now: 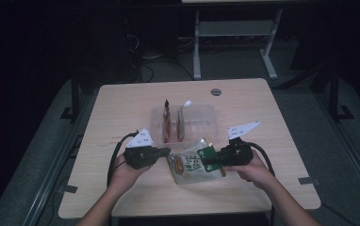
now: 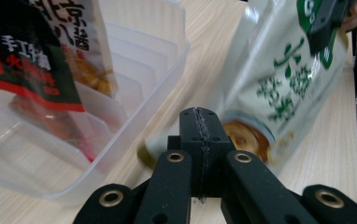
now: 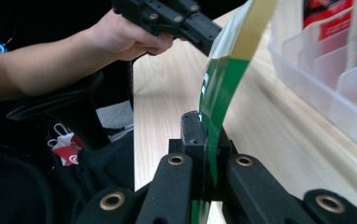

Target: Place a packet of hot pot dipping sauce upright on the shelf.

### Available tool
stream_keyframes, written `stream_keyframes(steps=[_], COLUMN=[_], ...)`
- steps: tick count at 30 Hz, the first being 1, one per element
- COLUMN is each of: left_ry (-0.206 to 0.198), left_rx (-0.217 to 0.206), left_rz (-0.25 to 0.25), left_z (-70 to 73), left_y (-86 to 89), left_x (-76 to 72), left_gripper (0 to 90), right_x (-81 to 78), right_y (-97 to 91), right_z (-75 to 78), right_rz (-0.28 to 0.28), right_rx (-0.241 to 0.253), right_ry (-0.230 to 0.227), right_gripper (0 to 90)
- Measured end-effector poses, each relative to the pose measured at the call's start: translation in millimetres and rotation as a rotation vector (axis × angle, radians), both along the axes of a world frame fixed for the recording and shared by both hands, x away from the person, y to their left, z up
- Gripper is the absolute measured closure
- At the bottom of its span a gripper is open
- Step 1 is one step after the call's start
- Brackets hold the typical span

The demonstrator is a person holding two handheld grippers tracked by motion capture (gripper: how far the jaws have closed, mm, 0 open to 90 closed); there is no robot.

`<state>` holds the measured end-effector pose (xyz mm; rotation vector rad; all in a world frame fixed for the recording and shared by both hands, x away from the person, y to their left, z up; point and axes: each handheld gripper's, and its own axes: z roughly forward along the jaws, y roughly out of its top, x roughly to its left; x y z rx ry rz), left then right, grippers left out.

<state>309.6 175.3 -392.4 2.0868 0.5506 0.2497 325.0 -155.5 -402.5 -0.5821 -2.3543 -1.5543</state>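
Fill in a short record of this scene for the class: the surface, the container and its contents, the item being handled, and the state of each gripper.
surface: light wooden table
container: clear plastic divided bin
contents: two upright snack packets
handled item: green and white snack pouch, held at both ends, in front of the bin
left gripper: jaws together at the pouch's lower edge
right gripper: shut on the pouch's green edge

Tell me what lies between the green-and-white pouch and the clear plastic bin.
Only a narrow strip of bare wooden table separates the green-and-white pouch from the clear plastic bin; the left gripper view shows it best.
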Motion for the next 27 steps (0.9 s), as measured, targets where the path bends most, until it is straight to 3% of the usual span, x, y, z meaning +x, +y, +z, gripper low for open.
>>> stream_keyframes(steps=[7,18,27], left_ry=[0.006,0.013,0.025], left_rx=[0.009,-0.001,0.033], left_rz=[-0.022,-0.063,-0.149], left_z=[-0.8,-1.7,-8.9], left_y=[-5.8,-29.7,-54.4], left_x=[0.4,2.1,-1.9], left_gripper=[89.9,89.9,89.8], right_x=[-1.0,-7.8,-10.5], right_y=[-0.1,14.6,22.4], right_z=[4.2,11.3,13.8], right_rz=[-0.002,0.061,0.084], right_rx=[0.011,0.056,0.062], right_ry=[-0.012,-0.013,-0.024], right_gripper=[90.0,90.0,90.0])
